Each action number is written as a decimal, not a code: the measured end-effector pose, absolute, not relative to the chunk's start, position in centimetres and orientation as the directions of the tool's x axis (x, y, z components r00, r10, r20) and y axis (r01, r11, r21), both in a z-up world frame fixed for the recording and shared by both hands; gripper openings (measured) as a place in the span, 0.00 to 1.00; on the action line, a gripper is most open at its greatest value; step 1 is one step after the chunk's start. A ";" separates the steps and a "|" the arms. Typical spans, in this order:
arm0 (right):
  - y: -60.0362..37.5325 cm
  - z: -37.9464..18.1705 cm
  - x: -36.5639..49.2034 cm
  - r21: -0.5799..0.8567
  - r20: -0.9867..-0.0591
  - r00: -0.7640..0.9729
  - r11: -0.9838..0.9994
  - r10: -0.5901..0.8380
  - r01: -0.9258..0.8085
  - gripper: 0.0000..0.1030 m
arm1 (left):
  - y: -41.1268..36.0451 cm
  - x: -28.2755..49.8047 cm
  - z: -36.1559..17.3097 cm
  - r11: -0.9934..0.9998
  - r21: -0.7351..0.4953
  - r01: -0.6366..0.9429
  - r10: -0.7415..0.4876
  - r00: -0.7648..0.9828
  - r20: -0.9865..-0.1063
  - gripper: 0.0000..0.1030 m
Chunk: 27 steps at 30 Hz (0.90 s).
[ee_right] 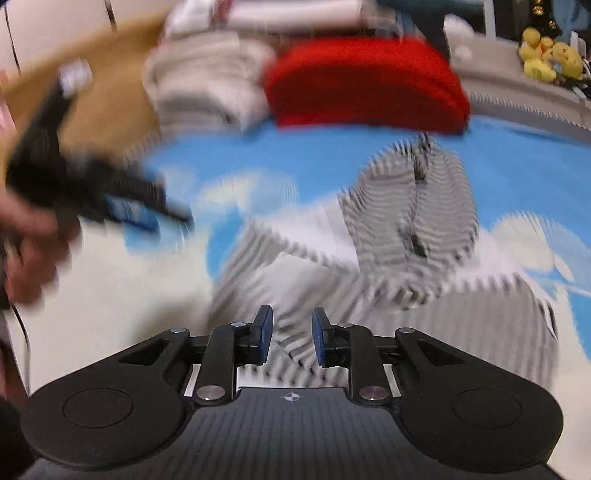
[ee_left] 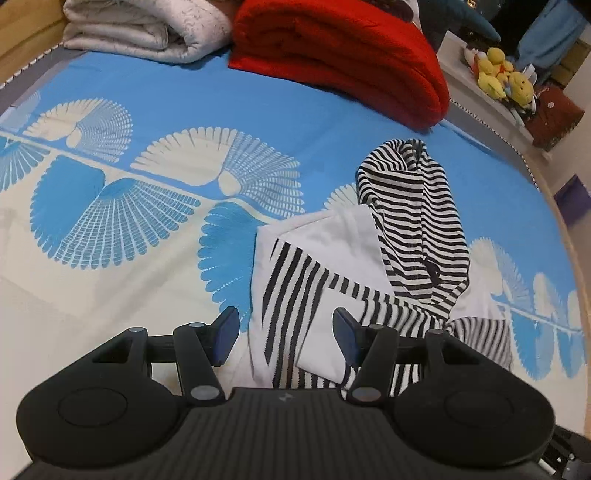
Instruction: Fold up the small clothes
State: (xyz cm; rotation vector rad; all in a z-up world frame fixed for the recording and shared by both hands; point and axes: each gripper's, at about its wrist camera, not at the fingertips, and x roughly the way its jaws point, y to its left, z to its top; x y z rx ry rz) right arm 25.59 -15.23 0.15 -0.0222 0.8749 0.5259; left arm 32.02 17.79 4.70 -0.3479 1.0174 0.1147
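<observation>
A small black-and-white striped garment (ee_left: 402, 236) lies rumpled on the blue and cream bed sheet (ee_left: 155, 110), with a white panel and a striped hood folded over it. My left gripper (ee_left: 286, 336) is open, its fingers either side of the garment's near left edge. The right wrist view is blurred by motion. There my right gripper (ee_right: 292, 338) is partly open just above the garment's (ee_right: 406, 236) near edge, with striped cloth between the pads. The left gripper (ee_right: 110, 199) and the hand holding it show at the left of that view.
A folded red blanket (ee_left: 343, 55) and a folded white quilt (ee_left: 147, 29) lie at the far end of the bed. Yellow plush toys (ee_left: 506, 77) sit on a ledge beyond the right edge. A wooden bed frame (ee_right: 103, 107) runs along the left.
</observation>
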 end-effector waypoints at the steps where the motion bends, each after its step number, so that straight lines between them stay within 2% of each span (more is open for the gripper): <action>1: -15.8 0.2 25.7 0.190 -0.759 0.523 0.900 0.388 -0.391 0.32 | 17.8 32.0 4.7 0.938 -0.236 -0.254 -0.072 0.524 -0.849 0.60; 3: -17.2 0.2 26.4 0.235 -0.784 0.515 0.934 0.346 -0.269 0.38 | 17.7 32.1 4.3 0.936 -0.242 -0.255 -0.080 0.516 -0.853 0.60; 6: -20.7 -1.1 27.2 0.322 -0.764 0.550 0.938 0.336 -0.126 0.38 | 17.3 32.3 2.9 0.930 -0.258 -0.261 -0.103 0.488 -0.867 0.58; 7: -21.5 -2.0 27.7 0.311 -0.780 0.550 0.948 0.299 -0.074 0.38 | 17.2 32.4 2.2 0.925 -0.272 -0.265 -0.120 0.477 -0.871 0.52; 9: -22.8 -4.0 28.6 0.265 -0.843 0.502 0.962 0.195 0.072 0.39 | 17.0 32.6 0.5 0.909 -0.313 -0.276 -0.169 0.442 -0.881 0.31; 11: -24.7 -5.6 29.3 0.320 -0.864 0.459 0.929 0.207 0.184 0.40 | 16.6 32.9 -0.9 0.895 -0.347 -0.279 -0.210 0.422 -0.882 0.26; 13: -26.0 -6.9 29.7 0.387 -0.862 0.438 0.890 0.256 0.241 0.40 | 16.3 33.2 -2.3 0.880 -0.372 -0.296 -0.236 0.406 -0.883 0.26; 17: -27.9 -8.7 30.0 0.365 -0.887 0.397 0.887 0.238 0.284 0.40 | 16.1 33.8 -5.1 0.819 -0.440 -0.369 -0.304 0.371 -0.877 0.27; 20: -29.5 -9.8 30.2 0.394 -0.895 0.359 0.849 0.266 0.352 0.40 | 15.9 34.3 -7.0 0.792 -0.442 -0.421 -0.321 0.328 -0.888 0.40; 27: -31.5 -10.5 29.6 0.406 -0.897 0.340 0.827 0.281 0.389 0.40 | 16.3 35.0 -8.9 0.742 -0.467 -0.480 -0.304 0.380 -0.874 0.40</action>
